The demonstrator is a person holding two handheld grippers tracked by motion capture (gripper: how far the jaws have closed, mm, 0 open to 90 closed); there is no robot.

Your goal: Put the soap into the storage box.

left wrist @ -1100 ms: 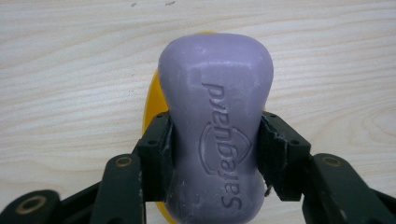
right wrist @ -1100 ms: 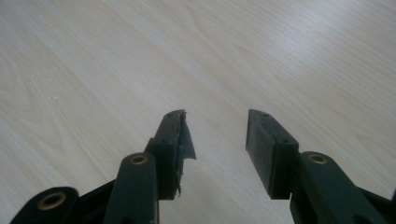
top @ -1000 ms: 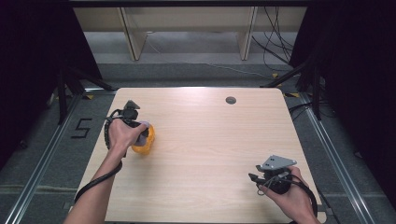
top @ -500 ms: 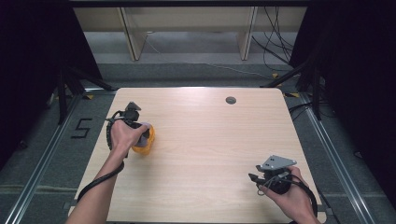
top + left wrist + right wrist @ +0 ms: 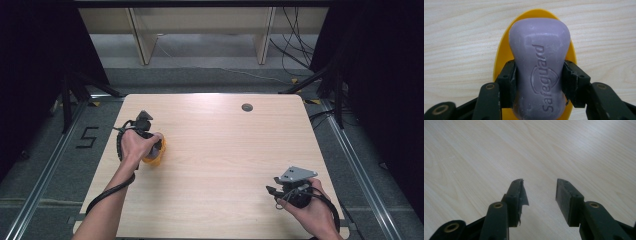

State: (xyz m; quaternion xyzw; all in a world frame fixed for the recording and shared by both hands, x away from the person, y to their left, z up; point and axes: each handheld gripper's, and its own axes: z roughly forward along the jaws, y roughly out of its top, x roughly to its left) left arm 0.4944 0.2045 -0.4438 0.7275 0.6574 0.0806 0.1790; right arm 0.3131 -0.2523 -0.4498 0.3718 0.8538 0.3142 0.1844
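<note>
Left gripper (image 5: 539, 80) clamped the purple soap bar (image 5: 539, 67) over its yellow dish (image 5: 501, 55), likely lifting/placing; right gripper (image 5: 539, 195) idle, jaws apart, empty.

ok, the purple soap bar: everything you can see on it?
The soap bar is pale purple, matte and waxy, with rounded ends and a slight waist. "Safeguard" and a shield outline are embossed on its top face. It lies flat, lengthwise over the yellow oval dish. The left gripper is shut on its waist, one black pad against each long side.
</note>
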